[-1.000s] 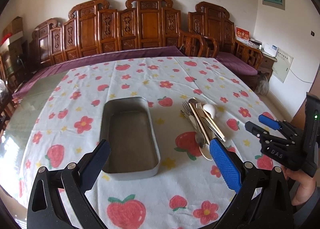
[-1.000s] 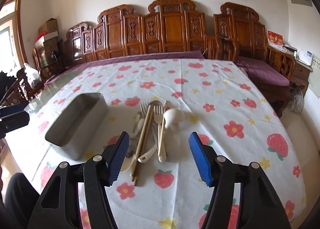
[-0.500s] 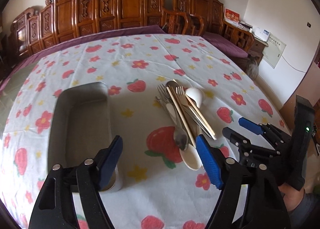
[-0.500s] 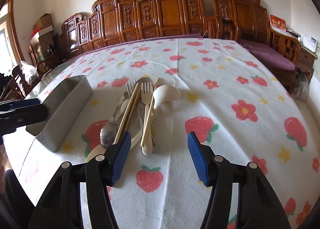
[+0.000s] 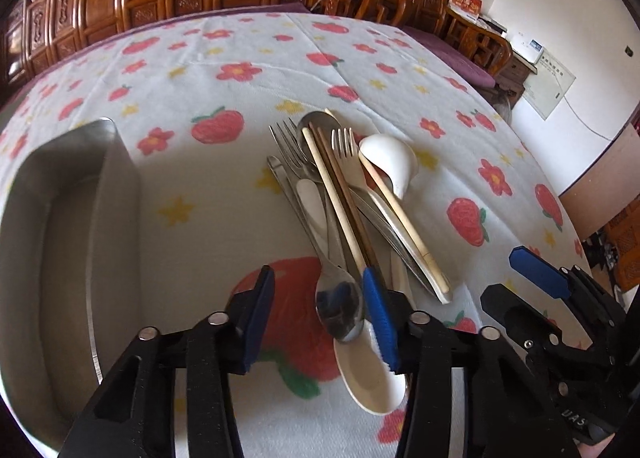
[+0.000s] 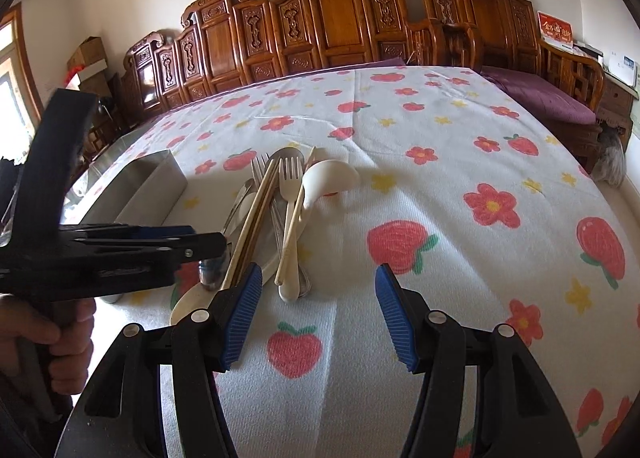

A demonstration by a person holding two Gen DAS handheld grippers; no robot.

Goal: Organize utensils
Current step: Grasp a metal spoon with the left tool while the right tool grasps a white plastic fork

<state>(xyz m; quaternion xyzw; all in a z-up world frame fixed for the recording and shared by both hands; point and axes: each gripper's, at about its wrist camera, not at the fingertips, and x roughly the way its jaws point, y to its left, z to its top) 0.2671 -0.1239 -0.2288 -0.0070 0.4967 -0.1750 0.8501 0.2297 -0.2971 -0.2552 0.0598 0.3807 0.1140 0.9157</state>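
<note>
A pile of utensils lies on the strawberry tablecloth: metal forks, metal spoons, wooden chopsticks, cream plastic spoons and a fork, a white ladle. The pile also shows in the right wrist view. An empty steel tray sits left of it. My left gripper is open, low over the near end of the pile, its jaws astride a metal spoon bowl. My right gripper is open, just right of the pile's near ends.
The tablecloth covers the whole table. Carved wooden chairs line the far edge. A purple-cushioned bench stands at the right. The steel tray's wall shows left of the pile.
My left gripper has moved forward, right and down from near the tray to the near end of the pile. My right gripper has lowered and come closer to the pile.
</note>
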